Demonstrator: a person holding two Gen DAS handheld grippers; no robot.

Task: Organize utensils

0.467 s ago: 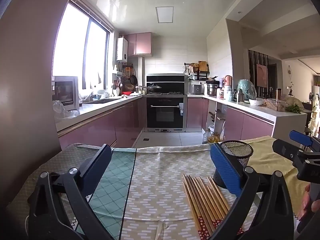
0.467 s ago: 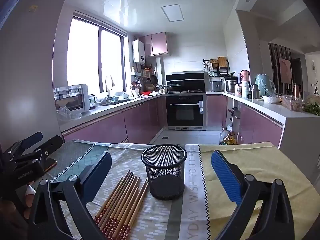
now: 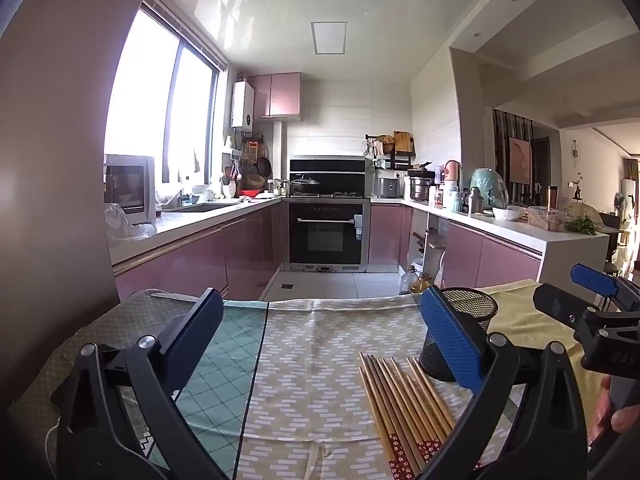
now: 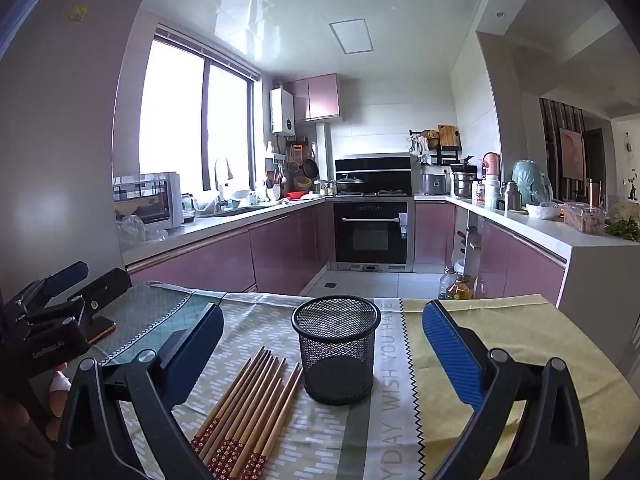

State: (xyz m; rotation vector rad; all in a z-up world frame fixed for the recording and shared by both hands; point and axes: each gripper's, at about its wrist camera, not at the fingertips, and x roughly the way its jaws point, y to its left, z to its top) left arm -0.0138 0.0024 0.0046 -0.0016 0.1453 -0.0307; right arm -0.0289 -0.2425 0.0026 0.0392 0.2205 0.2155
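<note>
A: Chopsticks (image 4: 250, 404) flat on the cloth (image 4: 460, 360), side by side in one loose bundle, patterned red ends toward the cameras, plain tips pointing away.

B: Touching the cup (image 4: 336, 350)?

A: Just beside it, to its left in the right wrist view. Hard to tell whether the nearest stick touches the base. Cup upright, black mesh, nothing inside.

B: So nothing sorted yet?

A: Seemingly not. Every visible stick lying down, none in the cup. Whole job left, by the look of it: picking up, standing on end in the cup.

B: Grippers?

A: Both spread wide, nothing between the pads. Right gripper (image 4: 323, 344) hovering above the cloth, cup and part of the bundle framed between its fingers. Left gripper (image 3: 318, 336) over bare cloth, bundle off toward its right finger.

B: Each visible to the other?

A: Yes. Left one at the left edge of the right view, right one at the right edge of the left view, a hand (image 3: 610, 414) partly seen beneath.

B: Beyond the table?

A: Kitchen: pink cabinets (image 4: 280, 256), oven (image 4: 372, 232) at the far end, window (image 4: 192, 120) at left, cluttered counter (image 4: 560, 236) at right.
</note>
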